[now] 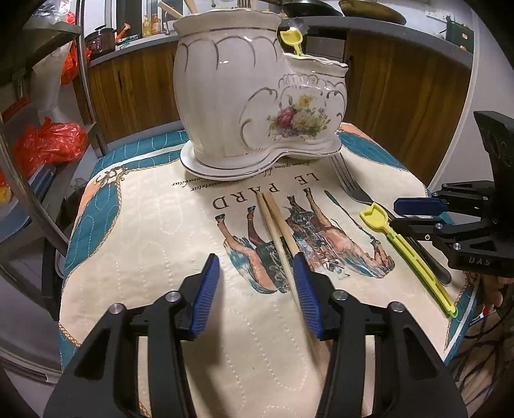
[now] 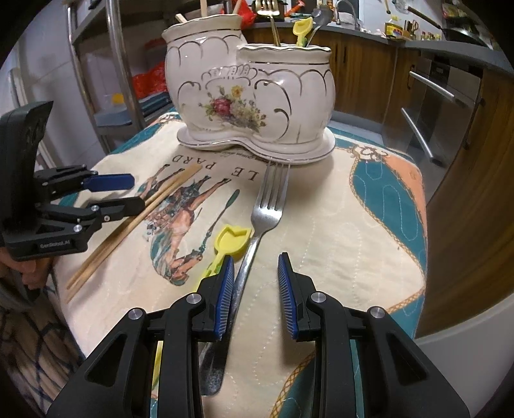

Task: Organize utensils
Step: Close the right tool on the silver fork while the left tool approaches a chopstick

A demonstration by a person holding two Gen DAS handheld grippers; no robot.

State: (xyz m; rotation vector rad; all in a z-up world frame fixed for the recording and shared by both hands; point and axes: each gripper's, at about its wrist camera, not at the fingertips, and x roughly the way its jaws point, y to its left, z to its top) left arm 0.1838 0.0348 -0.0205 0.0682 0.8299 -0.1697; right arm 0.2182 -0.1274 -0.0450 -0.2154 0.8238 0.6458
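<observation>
You have a white two-pot ceramic holder [image 2: 250, 106] with gilt scrolls and a flower print standing upright at twelve o'clock; a yellow scoop [image 2: 303, 30] and metal handles poke from its lower pot. A pair of wooden chopsticks [image 1: 278, 222] lies side by side, touching, at centre. At three o'clock a steel fork [image 2: 266, 212] lies flat, tines toward the holder, with a yellow plastic scoop [image 2: 233, 239] just beside it.

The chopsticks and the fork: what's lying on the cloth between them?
Only a yellow scoop, right beside the fork; toward the chopsticks the printed cloth is bare. The right wrist view shows it.
</observation>
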